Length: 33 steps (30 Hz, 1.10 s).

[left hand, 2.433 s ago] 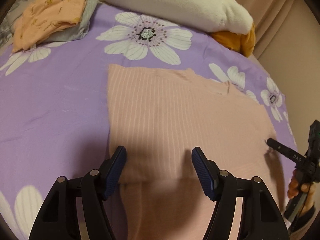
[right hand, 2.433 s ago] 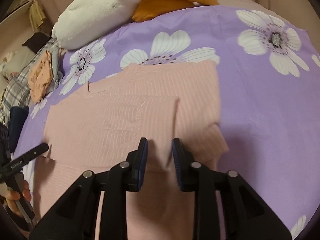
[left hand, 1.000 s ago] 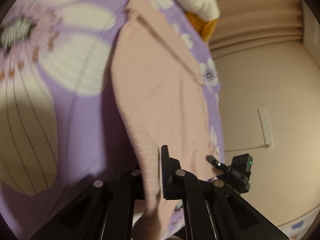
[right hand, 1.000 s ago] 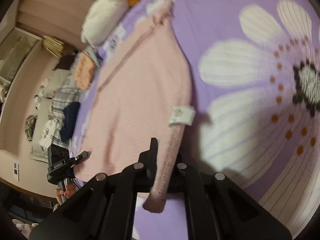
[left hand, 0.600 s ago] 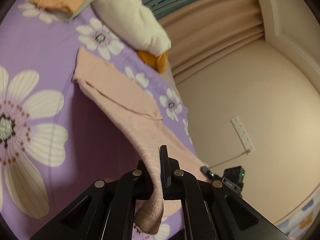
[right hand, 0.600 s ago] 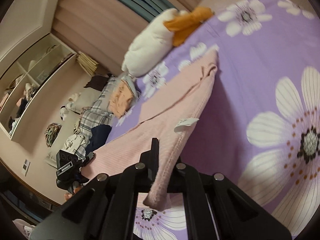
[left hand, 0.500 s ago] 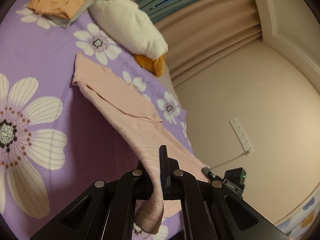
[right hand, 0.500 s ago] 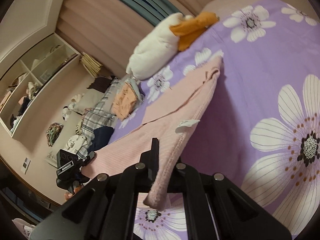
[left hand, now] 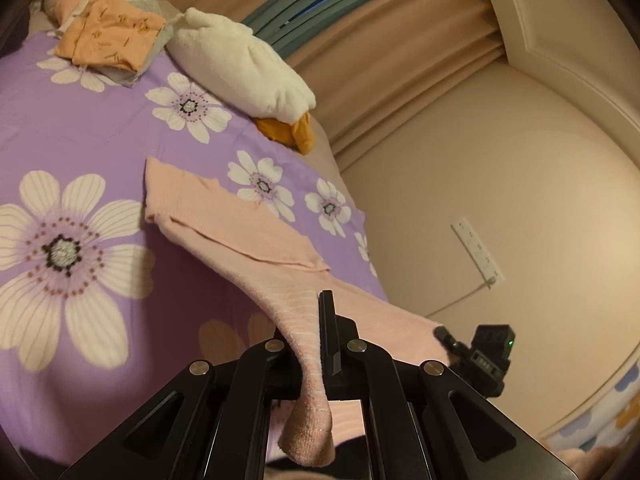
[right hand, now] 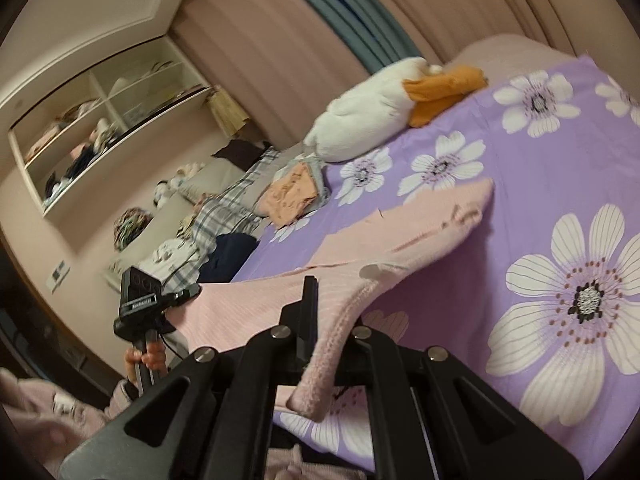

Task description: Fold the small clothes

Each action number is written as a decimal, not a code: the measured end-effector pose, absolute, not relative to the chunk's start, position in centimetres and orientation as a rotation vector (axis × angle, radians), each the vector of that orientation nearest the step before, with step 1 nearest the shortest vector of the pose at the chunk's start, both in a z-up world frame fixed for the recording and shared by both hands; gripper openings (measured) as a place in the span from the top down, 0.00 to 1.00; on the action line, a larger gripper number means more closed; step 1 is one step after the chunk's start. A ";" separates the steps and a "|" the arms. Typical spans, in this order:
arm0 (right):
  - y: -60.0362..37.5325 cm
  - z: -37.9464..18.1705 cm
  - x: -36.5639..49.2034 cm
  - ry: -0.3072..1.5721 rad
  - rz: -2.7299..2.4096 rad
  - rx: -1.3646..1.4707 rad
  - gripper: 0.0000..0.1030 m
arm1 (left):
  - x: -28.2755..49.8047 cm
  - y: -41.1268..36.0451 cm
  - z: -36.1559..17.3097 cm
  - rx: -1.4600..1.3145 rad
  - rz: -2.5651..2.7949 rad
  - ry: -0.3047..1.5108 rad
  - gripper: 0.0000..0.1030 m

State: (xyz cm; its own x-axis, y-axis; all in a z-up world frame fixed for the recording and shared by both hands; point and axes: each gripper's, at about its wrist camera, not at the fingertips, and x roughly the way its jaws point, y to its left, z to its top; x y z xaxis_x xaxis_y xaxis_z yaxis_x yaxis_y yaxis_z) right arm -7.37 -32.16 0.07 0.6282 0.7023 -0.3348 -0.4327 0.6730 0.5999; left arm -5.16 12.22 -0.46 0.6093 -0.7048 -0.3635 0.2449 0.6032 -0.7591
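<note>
- My left gripper [left hand: 316, 344] is clamped on one corner of the hem of the pink ribbed top [left hand: 240, 240]; a short tail of knit hangs down below the jaws.
- My right gripper [right hand: 326, 332] is clamped on the opposite hem corner, the thick edge seam running through the jaws and drooping beneath them.
- Change from a second ago: both grippers are now well above the bed [left hand: 100, 132], where before they sat low against the bedspread. The hem end is off the bed.
- The top now slopes from my grippers down to its collar end [right hand: 468, 208], which still lies on the purple flowered bedspread. A folded-in sleeve stays in place on the cloth.
- Judgement: this is the lift for the bottom-to-top fold; next comes carrying the hem forward over the collar end.
- Risk: uneven height could skew the fold.
- Beyond: folded orange garment [left hand: 112, 36] and white plush pillow [left hand: 240, 68] at the far side, well apart.
</note>
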 end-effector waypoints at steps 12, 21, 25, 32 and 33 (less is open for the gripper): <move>-32.7 0.9 -6.0 0.557 0.708 0.535 0.94 | -4.5 13.3 0.3 -0.780 -0.597 0.711 1.00; -33.0 -2.7 4.9 0.669 0.614 0.669 0.94 | 5.4 14.6 -4.0 -0.856 -0.501 0.793 1.00; -33.0 -5.0 9.7 0.731 0.559 0.705 0.94 | 9.6 14.2 -6.5 -0.858 -0.458 0.868 1.00; -32.8 -9.5 15.8 0.865 0.476 0.735 0.93 | 15.1 14.2 -11.6 -0.901 -0.373 0.995 1.00; -32.9 -10.2 16.5 0.880 0.467 0.738 0.93 | 15.8 14.2 -12.3 -0.907 -0.368 1.012 1.00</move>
State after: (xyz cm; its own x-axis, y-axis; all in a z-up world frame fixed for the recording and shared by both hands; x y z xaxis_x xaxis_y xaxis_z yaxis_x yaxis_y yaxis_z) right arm 16.49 -32.87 -10.16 0.5640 0.6414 -0.5201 -0.0706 0.6650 0.7435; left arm 15.83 14.19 -12.25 0.5096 -0.6459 -0.5685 -0.1304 0.5951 -0.7930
